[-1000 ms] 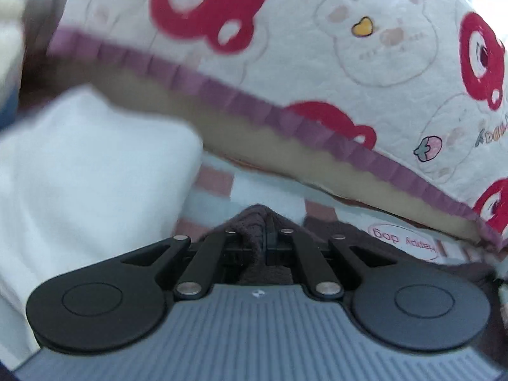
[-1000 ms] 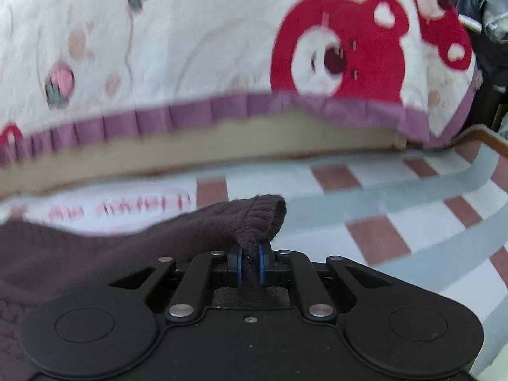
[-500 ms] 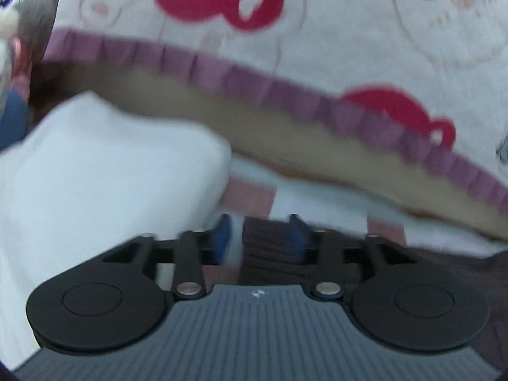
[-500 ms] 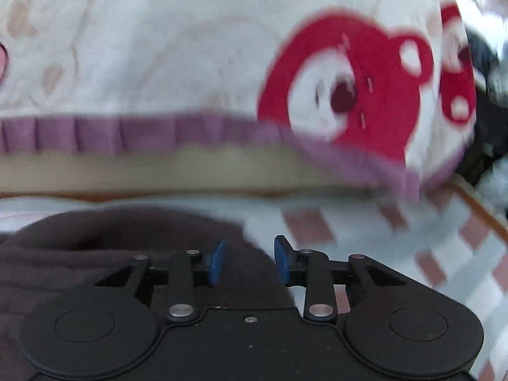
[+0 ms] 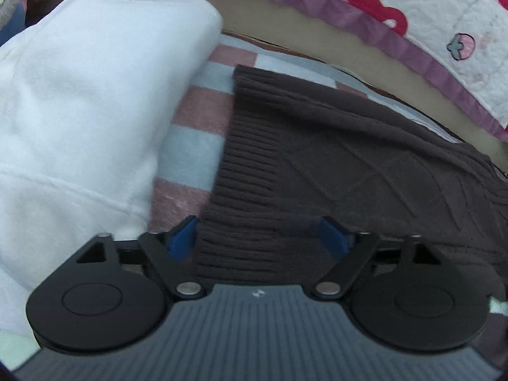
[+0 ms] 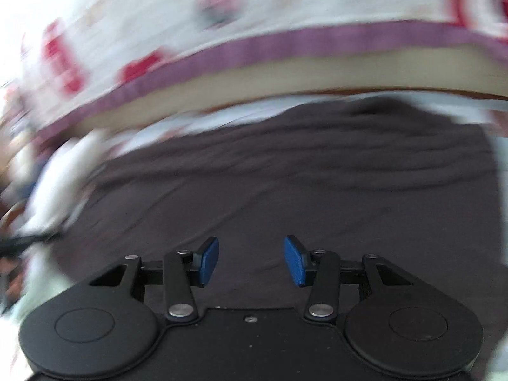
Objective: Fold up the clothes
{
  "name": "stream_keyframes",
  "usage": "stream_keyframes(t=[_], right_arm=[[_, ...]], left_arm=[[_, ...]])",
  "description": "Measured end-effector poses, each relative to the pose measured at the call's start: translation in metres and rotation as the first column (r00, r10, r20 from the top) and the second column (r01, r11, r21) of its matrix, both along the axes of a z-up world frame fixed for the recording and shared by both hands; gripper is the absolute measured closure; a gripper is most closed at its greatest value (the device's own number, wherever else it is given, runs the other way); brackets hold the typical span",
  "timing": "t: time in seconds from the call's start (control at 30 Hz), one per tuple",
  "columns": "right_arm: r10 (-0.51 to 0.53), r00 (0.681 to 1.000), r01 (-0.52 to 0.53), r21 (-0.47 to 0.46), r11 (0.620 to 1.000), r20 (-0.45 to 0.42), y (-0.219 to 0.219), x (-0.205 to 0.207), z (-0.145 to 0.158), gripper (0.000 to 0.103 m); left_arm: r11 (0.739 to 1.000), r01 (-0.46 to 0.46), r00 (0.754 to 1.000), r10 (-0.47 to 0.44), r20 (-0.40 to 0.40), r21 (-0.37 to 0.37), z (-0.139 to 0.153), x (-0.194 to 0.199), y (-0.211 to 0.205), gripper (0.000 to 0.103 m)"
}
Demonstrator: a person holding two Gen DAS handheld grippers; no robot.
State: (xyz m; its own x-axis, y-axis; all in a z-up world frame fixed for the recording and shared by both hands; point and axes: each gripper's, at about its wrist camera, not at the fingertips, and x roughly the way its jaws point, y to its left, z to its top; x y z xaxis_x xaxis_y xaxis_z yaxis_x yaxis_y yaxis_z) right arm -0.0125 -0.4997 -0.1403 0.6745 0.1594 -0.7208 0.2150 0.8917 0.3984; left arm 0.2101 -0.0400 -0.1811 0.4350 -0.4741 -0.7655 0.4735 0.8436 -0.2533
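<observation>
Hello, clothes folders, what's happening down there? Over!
Left tool open, right tool open. Dark brown ribbed knit sweater lying on the pink-and-blue checked blanket, nobody gripping it. Folded white fleece garment close beside.

Black claws, blue pads

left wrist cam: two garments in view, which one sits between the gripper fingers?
The brown knit sweater: its ribbed hem lies between the open left gripper pads. The white fleece garment sits off to the left, outside them.

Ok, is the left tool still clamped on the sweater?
No, open. The left tool has its blue pads spread wide, with the sweater lying loose on the bed between them.
</observation>
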Motion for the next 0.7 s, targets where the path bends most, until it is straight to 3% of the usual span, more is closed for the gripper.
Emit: stream_keyframes(t=[0.03,0.07,0.1,0.13,0.17,0.23,0.27,0.33,0.43,0.57,0.63,0.7], right_arm=[[0.053,0.999,-0.053,0.010,0.999,-0.001,0.013,0.006,-0.002,0.048],[0.105,0.994,-0.105,0.020,0.994,-0.001,0.026,0.012,-0.005,0.043],[0.159,0.987,-0.159,0.026,0.987,-0.012,0.040,0.019,-0.009,0.042],[0.199,0.979,-0.198,0.019,0.980,-0.035,0.052,0.026,-0.015,0.042],[0.238,0.970,-0.237,0.013,0.971,-0.059,0.065,0.032,-0.021,0.042],[0.280,0.951,-0.289,-0.058,0.956,-0.127,0.087,0.040,-0.032,0.042],[0.298,0.940,-0.316,-0.093,0.944,-0.163,0.098,0.044,-0.037,0.042],[0.322,0.938,-0.335,-0.097,0.937,-0.129,0.106,0.038,-0.035,0.042],[0.354,0.932,-0.355,-0.004,0.935,-0.076,0.106,0.019,-0.031,0.048],[0.404,0.907,-0.400,0.058,0.915,-0.119,0.112,-0.007,-0.036,0.048],[0.407,0.905,-0.405,0.043,0.913,-0.123,0.113,-0.015,-0.038,0.048],[0.387,0.914,-0.383,0.054,0.922,-0.122,0.108,-0.016,-0.038,0.048]], left_arm=[[1.000,0.005,1.000,-0.006,0.023,0.014,-0.003,-0.003,-0.003,0.020],[0.999,0.015,0.999,-0.016,0.043,0.030,-0.006,-0.004,-0.006,0.030],[0.998,0.048,0.997,-0.050,0.060,0.040,-0.005,-0.008,-0.008,0.049],[0.995,0.082,0.993,-0.085,0.076,0.050,-0.003,-0.012,-0.010,0.093],[0.992,0.115,0.989,-0.120,0.091,0.060,-0.002,-0.016,-0.011,0.093],[0.993,0.105,0.977,-0.113,0.183,0.055,0.022,-0.031,-0.006,0.093],[0.993,0.099,0.976,-0.108,0.189,0.057,0.025,-0.038,0.001,0.093],[0.994,0.087,0.976,-0.098,0.196,0.063,0.030,-0.052,0.016,0.093],[0.995,0.069,0.975,-0.082,0.207,0.070,0.038,-0.073,0.039,0.092],[0.996,0.045,0.973,-0.062,0.222,0.080,0.049,-0.101,0.069,0.090],[0.983,0.074,0.988,-0.096,0.125,0.170,0.028,-0.098,0.070,0.088],[0.982,0.043,0.991,-0.065,0.113,0.183,0.028,-0.098,0.077,0.075]])
